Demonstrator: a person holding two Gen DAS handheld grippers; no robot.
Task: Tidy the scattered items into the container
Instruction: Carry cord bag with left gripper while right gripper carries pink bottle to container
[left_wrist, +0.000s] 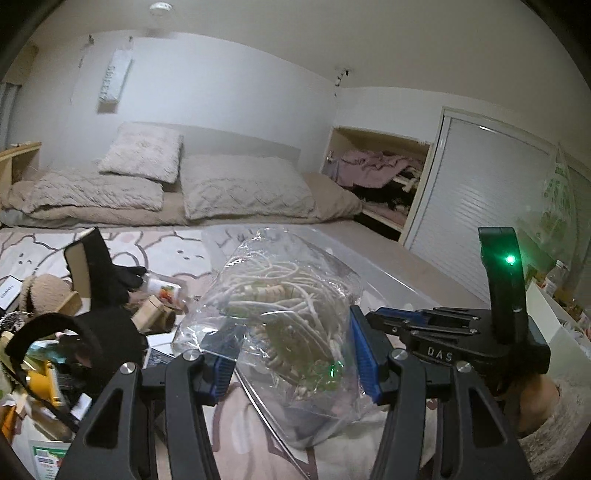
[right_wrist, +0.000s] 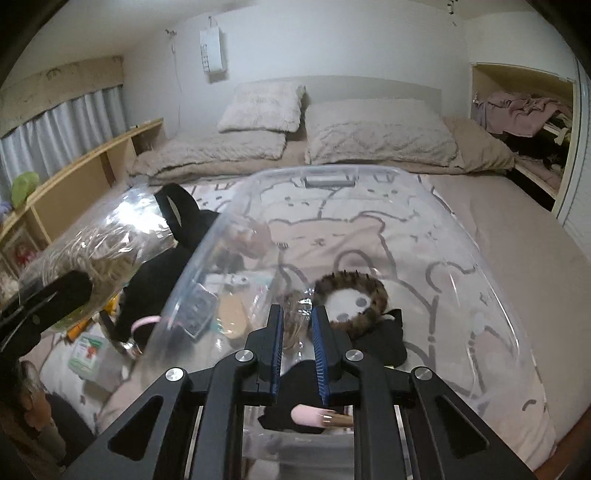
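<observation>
Two grippers over a bed. The left gripper (left_wrist: 295, 360) clamps one clear bag of white cords (left_wrist: 280, 306), beside one clear container (right_wrist: 369, 229). The right gripper (right_wrist: 298, 332), jaws narrow, pinches one small plastic packet (right_wrist: 299, 314) above it.

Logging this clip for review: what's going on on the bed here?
A person is tidying clutter on a bed into a clear plastic bin. The left tongs grip a clear bag of white cords, held up beside the bin. The right tongs are shut over the bin, holding a small crinkly clear packet. A furry brown ring and black cloth already lie inside.
</observation>
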